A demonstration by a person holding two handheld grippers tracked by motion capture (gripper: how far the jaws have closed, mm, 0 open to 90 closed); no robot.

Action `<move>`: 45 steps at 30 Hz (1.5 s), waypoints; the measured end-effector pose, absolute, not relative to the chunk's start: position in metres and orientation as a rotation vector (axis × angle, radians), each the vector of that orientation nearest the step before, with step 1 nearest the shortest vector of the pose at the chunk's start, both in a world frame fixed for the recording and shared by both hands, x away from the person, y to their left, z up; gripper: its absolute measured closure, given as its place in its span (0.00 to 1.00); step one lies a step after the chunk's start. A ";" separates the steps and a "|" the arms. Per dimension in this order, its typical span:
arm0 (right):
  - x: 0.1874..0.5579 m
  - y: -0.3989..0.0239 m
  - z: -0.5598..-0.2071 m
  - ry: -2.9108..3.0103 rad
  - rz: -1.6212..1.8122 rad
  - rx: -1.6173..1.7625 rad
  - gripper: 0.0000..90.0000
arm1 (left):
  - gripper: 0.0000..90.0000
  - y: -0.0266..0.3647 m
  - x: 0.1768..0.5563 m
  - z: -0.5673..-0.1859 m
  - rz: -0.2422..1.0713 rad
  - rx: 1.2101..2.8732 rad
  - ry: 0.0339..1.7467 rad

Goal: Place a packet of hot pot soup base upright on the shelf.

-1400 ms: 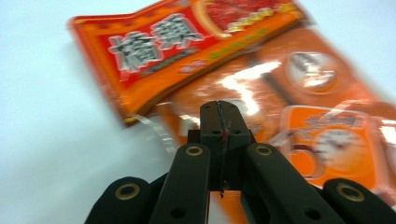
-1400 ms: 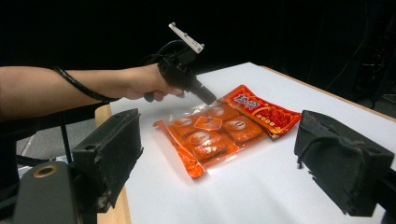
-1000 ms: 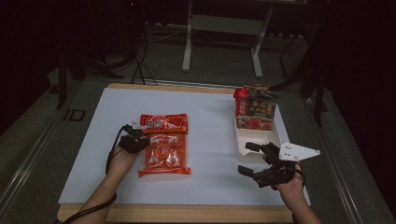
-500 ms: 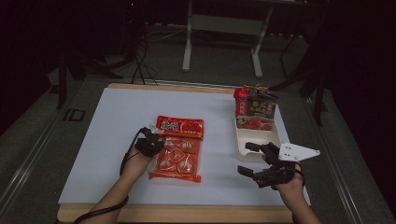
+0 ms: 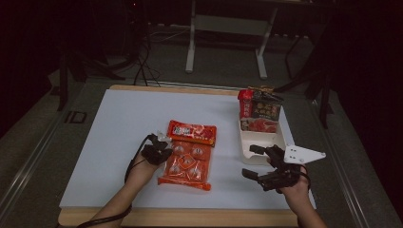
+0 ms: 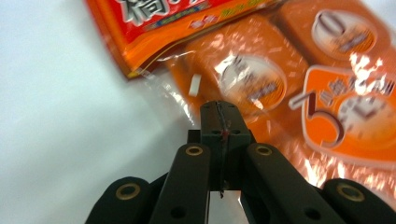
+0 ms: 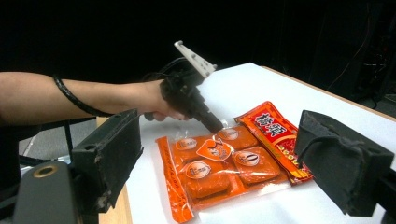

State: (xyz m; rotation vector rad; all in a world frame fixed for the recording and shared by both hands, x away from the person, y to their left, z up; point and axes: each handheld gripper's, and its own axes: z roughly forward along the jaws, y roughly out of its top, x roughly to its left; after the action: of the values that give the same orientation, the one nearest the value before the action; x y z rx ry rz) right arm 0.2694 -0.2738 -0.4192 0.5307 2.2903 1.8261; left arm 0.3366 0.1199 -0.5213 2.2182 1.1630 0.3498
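Note:
An orange snack packet (image 5: 186, 165) with several wrapped pieces lies flat on the white table sheet (image 5: 119, 123). A red labelled strip (image 5: 192, 132) lies along its far end. My left gripper (image 5: 163, 143) sits at the packet's far left corner and is shut on the clear plastic edge (image 6: 187, 109); its jaws (image 6: 219, 116) meet with the film pinched between them. In the right gripper view the left gripper (image 7: 215, 127) points down onto that corner of the packet (image 7: 219, 168). My right gripper (image 5: 256, 162) rests near the front right, open, with nothing between its pads (image 7: 109, 158).
A white tray (image 5: 247, 153) stands just beyond the right gripper, with upright red and dark snack packs (image 5: 259, 108) at its far end. A wooden edge (image 5: 190, 217) runs along the table's front. Dark floor and stand legs lie behind.
My left gripper has slid to the right toward the tray, dragging the orange packet and its red strip along. The right gripper has stayed where it was.

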 end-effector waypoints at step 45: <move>0.268 -0.274 -0.419 2.289 1.838 0.529 0.16 | 1.00 0.097 0.356 -0.505 0.302 2.124 1.167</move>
State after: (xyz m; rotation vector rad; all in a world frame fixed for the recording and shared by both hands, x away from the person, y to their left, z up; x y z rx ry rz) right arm 0.2683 -0.2741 -0.4190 0.5288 2.2891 1.8376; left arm 0.3563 0.0970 -0.5053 2.1241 1.1668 0.3025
